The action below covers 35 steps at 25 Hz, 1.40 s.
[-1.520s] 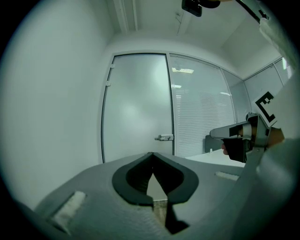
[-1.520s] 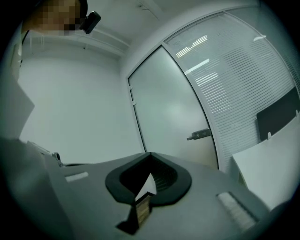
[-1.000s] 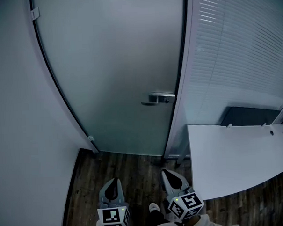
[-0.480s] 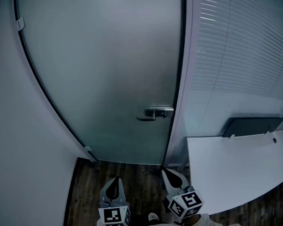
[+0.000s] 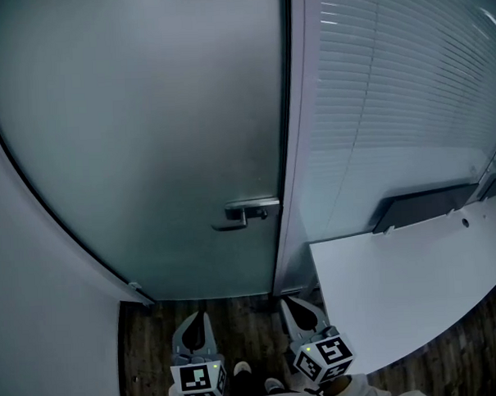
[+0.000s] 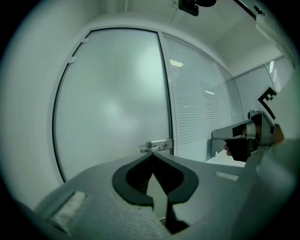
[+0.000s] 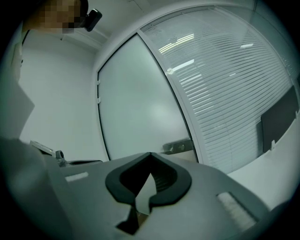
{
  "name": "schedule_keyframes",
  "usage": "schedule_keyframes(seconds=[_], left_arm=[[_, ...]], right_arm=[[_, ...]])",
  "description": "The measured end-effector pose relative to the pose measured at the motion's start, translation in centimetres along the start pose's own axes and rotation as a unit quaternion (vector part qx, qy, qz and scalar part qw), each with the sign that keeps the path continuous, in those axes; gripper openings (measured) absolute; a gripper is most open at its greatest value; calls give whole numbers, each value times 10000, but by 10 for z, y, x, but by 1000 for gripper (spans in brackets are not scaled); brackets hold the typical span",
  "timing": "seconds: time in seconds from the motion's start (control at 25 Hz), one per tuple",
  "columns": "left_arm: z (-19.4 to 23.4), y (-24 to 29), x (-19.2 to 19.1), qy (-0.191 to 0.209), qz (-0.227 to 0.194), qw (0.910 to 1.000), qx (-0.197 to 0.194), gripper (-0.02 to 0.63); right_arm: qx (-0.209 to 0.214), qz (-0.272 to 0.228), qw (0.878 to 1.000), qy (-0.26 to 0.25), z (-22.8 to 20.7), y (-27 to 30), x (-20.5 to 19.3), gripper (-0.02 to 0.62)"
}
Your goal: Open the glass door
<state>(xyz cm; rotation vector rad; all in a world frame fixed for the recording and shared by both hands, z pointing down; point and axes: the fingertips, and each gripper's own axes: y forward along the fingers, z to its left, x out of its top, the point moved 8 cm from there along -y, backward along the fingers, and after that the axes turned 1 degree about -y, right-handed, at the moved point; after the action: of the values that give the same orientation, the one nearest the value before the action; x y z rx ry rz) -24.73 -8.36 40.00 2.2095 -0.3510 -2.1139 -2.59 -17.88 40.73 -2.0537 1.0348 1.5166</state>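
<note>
A frosted glass door [image 5: 147, 132] stands shut ahead, with a metal lever handle [image 5: 244, 211] at its right edge. My left gripper [image 5: 202, 318] and right gripper [image 5: 289, 303] are held low, side by side, both pointing at the door and short of it. In the left gripper view the left gripper [image 6: 152, 155] has its jaws shut and empty, with the handle [image 6: 157, 146] just above the tips. In the right gripper view the right gripper [image 7: 150, 154] is shut and empty too, with the handle [image 7: 178, 146] up to the right.
A partition with white slatted blinds [image 5: 392, 105] runs right of the door. A white desk [image 5: 399, 285] juts in at the right, close to my right gripper. A plain wall [image 5: 40, 325] closes the left side. Dark wood floor [image 5: 148, 345] lies below.
The door and handle have come nearer and fill more of the head view; the handle has slid left and down. Both grippers stay shut and side by side.
</note>
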Motion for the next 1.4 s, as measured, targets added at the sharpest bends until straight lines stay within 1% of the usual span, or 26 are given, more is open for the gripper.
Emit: schedule_keyframes(seconds=[0.12,0.28,0.48,0.56,0.68,0.84,1.0,1.12,1.16,1.28,1.4], left_arm=[[19,26,-20,-46,-82,9996,-271,5],[46,52,-33,-61,-212,9983,-531,5],[61,119,-64,-162,-259,9953,-921,5],[64,135,-76,-173,-274,9939,-1057,5],[68,145,-82,-59,-312,9931,-1129,5],[68,150,-85,32,-347,9920,-1213,5],[64,158,-81,142,-357,9923,-1175,6],[61,164,-84,354,-284,9917,-1205,6],[58,167,-85,442,-258,9911,-1233,39],[50,175,-85,745,-194,9891,-1255,92],[39,183,-83,1194,-144,9848,-1252,149]], right_arm=[[-275,-129,9995,-127,1,20,-13,3],[-551,-228,9980,-203,7,44,-28,3],[-944,-264,9947,-314,-16,87,-50,3],[-1076,-289,9932,-343,-19,95,-59,3],[-1189,-337,9918,-330,-18,101,-66,3],[-1308,-247,9906,-316,-21,99,-73,3],[-1379,-258,9896,-318,-26,98,-70,3],[-1378,-241,9897,-310,-30,99,-69,3],[-1380,-242,9897,-307,-32,99,-69,3],[-1405,-227,9894,-274,-39,98,-68,3],[-1452,-230,9889,-226,-47,94,-66,3]])
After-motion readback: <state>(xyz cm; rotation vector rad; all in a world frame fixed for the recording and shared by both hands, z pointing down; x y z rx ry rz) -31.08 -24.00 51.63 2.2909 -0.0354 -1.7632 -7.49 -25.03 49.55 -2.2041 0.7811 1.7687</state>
